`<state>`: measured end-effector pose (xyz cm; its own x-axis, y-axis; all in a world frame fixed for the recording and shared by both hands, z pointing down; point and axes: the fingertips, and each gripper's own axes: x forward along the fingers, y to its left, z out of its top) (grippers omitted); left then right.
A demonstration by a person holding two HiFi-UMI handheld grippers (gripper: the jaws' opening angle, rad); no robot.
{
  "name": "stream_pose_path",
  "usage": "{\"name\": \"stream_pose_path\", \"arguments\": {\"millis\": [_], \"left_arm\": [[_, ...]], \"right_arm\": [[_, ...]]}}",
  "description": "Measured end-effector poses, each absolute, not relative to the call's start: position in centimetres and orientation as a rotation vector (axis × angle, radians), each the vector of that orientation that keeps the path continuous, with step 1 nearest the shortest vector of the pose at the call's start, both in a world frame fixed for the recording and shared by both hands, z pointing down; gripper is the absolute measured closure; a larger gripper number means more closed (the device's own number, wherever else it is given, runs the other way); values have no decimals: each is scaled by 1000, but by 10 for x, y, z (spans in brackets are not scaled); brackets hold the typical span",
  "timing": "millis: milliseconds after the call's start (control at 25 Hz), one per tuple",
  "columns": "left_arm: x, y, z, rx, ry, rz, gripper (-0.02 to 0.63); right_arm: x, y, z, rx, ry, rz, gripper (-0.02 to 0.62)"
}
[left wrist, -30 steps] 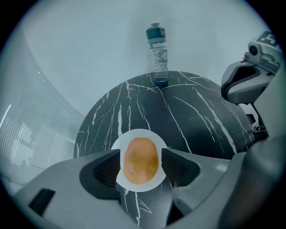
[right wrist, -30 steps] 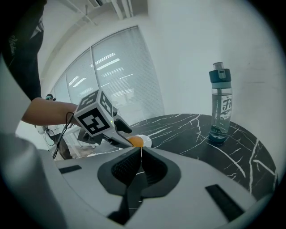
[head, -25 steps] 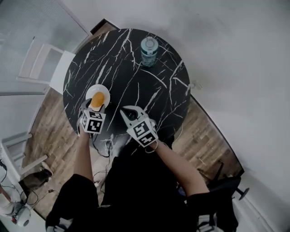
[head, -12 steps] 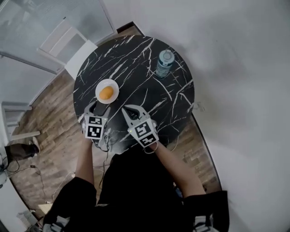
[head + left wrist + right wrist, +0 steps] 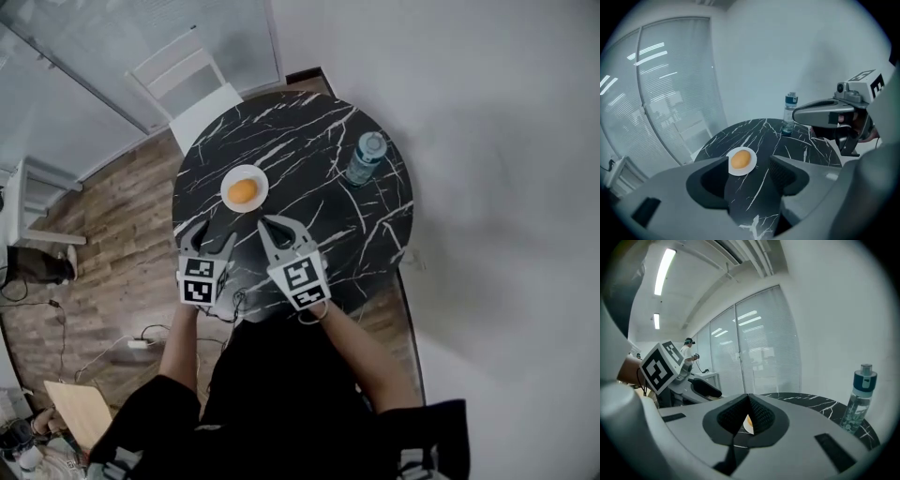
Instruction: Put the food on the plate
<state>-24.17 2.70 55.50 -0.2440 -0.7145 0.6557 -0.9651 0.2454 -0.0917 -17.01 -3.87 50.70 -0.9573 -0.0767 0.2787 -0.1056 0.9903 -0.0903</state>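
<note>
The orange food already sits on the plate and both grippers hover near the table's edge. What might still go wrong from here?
1. The small white plate lies just beyond the open left gripper. A forward swing might nudge it, and the round orange food resting loose on it may roll off.
2. The clear water bottle with a teal cap stands upright on the round black marble table. A sideways sweep of the shut right gripper might tip it.

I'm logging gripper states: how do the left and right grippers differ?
The left gripper has its jaws apart; the right gripper has them shut together. The left gripper tilts down at the table; the right gripper points nearly level. Both hold nothing.
</note>
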Motion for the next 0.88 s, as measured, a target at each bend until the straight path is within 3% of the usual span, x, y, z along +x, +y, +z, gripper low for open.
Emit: {"name": "stream_pose_path", "arguments": {"millis": [120, 400, 880], "left_arm": [[-233, 33, 535, 1508, -2123, 607, 381], [-223, 49, 480, 1402, -2362, 387, 600], [-205, 57, 383, 1394, -2615, 174, 606]], "right_arm": [[-168, -39, 489, 130, -2893, 102, 598], [-160, -44, 438, 114, -2972, 62, 598], [-139, -44, 345, 59, -3128, -172, 598]]}}
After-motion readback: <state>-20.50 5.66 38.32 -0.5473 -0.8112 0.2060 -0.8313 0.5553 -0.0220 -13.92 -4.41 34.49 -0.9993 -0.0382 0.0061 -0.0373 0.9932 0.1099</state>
